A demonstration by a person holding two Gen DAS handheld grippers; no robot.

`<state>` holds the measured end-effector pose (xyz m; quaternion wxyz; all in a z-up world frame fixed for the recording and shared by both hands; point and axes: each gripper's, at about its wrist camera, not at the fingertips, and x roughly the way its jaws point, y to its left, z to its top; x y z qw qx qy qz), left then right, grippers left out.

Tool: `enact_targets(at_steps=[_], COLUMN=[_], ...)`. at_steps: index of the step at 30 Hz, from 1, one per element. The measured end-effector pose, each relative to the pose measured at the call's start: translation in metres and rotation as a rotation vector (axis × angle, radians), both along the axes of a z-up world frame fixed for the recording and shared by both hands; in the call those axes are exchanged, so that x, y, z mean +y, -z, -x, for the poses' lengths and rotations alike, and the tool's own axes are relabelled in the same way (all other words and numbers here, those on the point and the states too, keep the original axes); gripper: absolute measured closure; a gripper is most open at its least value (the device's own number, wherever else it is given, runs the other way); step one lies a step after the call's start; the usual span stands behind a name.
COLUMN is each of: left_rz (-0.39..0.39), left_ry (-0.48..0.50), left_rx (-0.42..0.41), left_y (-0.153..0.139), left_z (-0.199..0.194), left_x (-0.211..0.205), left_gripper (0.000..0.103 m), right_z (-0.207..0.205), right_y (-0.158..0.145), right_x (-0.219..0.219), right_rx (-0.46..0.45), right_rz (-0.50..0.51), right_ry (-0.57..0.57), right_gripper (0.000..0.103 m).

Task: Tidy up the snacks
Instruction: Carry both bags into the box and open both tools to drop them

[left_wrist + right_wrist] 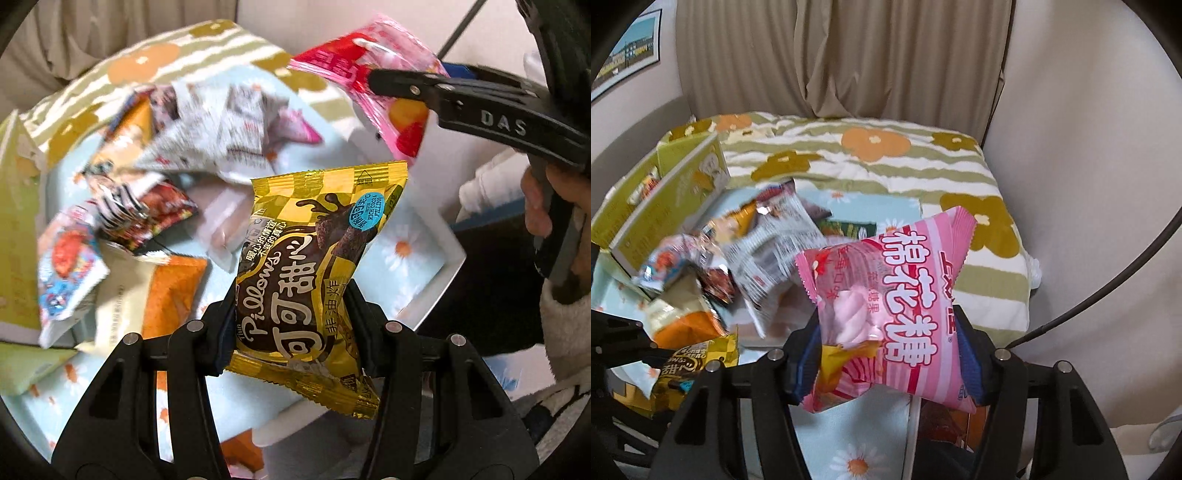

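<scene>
My left gripper (291, 295) is shut on a yellow and brown cocoa pillow snack packet (306, 266), held upright above the pile. In the right wrist view that packet (698, 354) shows at the lower left. My right gripper (886, 325) is shut on a pink marshmallow packet (897, 306), with both blue pads pressed into its sides. The left wrist view shows the same pink packet (369, 51) at the upper right, with a black finger (406, 86) of the right gripper clamped on it. Both packets hang clear of the loose snack pile (738, 251).
Several loose snack packets (147, 177) lie on a light blue daisy cloth (406, 251). An olive green carton (672, 192) stands at the left. Behind lies a striped floral blanket (879, 162) in front of a beige curtain. A person's hand (543, 206) holds the right gripper's handle.
</scene>
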<state>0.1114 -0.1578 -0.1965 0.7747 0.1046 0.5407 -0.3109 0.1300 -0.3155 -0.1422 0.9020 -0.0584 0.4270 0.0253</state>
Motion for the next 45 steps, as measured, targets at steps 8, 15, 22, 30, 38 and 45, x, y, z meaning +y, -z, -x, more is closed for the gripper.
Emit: enact_targets(at_steps=[8, 15, 22, 30, 38, 45], left_rz=[0.053, 0.069, 0.074, -0.004, -0.081, -0.131], left_ry=[-0.144, -0.274, -0.376, -0.480, -0.528, -0.482], left_rx=[-0.107, -0.186, -0.242, -0.246, -0.154, -0.085], left_y=[-0.062, -0.101, -0.124, -0.121, -0.071, -0.030], left_z=[0.005, -0.011, -0.028, -0.073, -0.117, -0.141], left_x=[0.028, 0.071, 0.140, 0.240, 0.319, 0.341], left_gripper=[0.055, 0.055, 0.055, 0.055, 0.055, 0.055], right_z=[0.012, 0.012, -0.007, -0.039, -0.073, -0.086], right_y=[-0.051, -0.084, -0.099, -0.103, -0.076, -0.055], right_x=[0.013, 0.050, 0.114, 0.210, 0.290, 0.326], right_rx=[-0.067, -0.118, -0.120, -0.102, -0.021, 0.052], right_rz=[-0.034, -0.064, -0.126, -0.166, -0.171, -0.170], right_ry=[-0.061, -0.134, -0.189, -0.273, -0.292, -0.249], right_gripper=[0.044, 0.044, 0.044, 0.044, 0.044, 0.044])
